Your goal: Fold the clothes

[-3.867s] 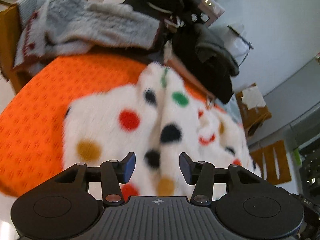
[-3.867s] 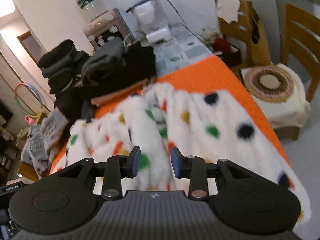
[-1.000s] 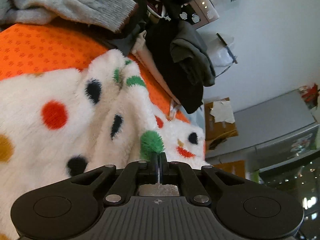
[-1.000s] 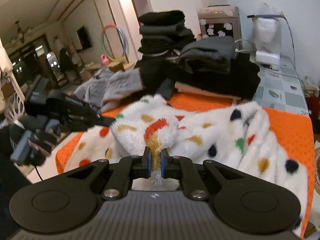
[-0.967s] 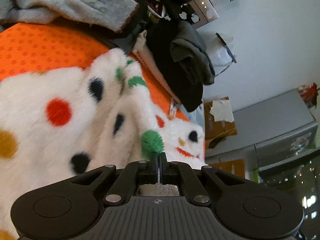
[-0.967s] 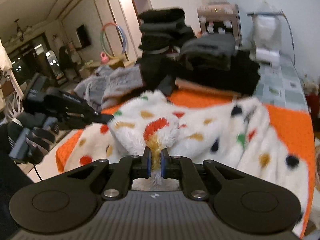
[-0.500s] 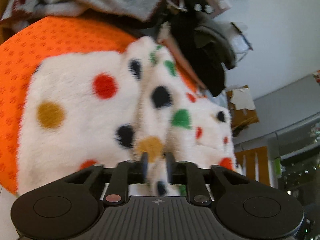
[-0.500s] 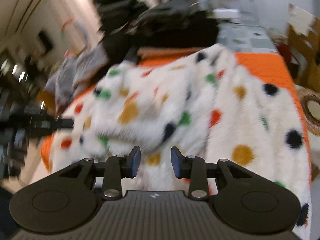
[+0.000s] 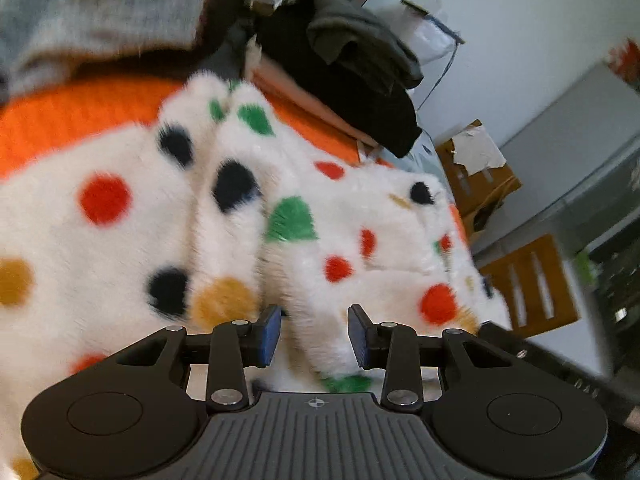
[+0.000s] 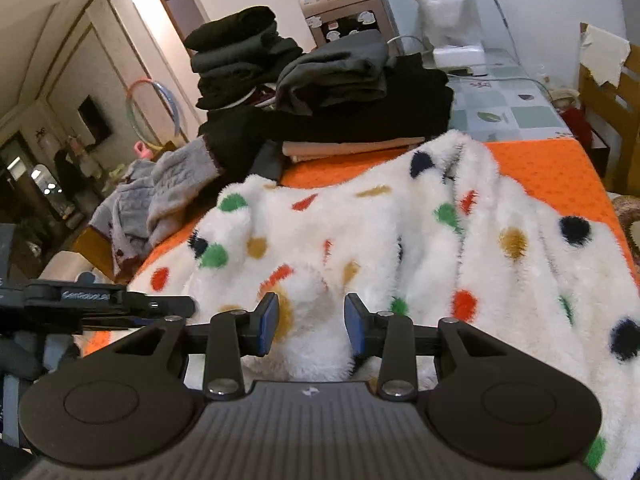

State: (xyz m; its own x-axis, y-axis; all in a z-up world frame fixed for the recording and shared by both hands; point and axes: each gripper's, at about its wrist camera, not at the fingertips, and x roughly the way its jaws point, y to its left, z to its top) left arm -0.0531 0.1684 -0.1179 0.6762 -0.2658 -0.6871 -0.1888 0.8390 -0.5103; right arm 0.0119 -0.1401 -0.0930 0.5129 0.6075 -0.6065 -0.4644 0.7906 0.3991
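A white fluffy garment with coloured dots [image 9: 120, 232] [image 10: 360, 240] lies spread and rumpled on the orange table cover [image 10: 532, 156]. My left gripper [image 9: 313, 340] hovers over its near edge. Its jaws are opening, and a ridge of the fleece lies loose between the blue pads [image 9: 267, 338], which do not press on it. My right gripper [image 10: 311, 330] is open over another part of the near edge, with fleece bulging up between its fingers but not pinched. The left gripper [image 10: 100, 304] also shows in the right wrist view, low at the left.
Folded dark clothes [image 10: 320, 92] are stacked at the back of the table, over a beige folded piece [image 10: 352, 146]. A grey knit sweater [image 10: 160, 200] is heaped at the back left. A water dispenser [image 10: 344, 8] stands behind; a wooden chair [image 10: 608, 96] is at the right.
Both grippers were shut on raised bunches of the dotted garment a second ago; both have let go and opened, and the fleece has dropped back onto the table.
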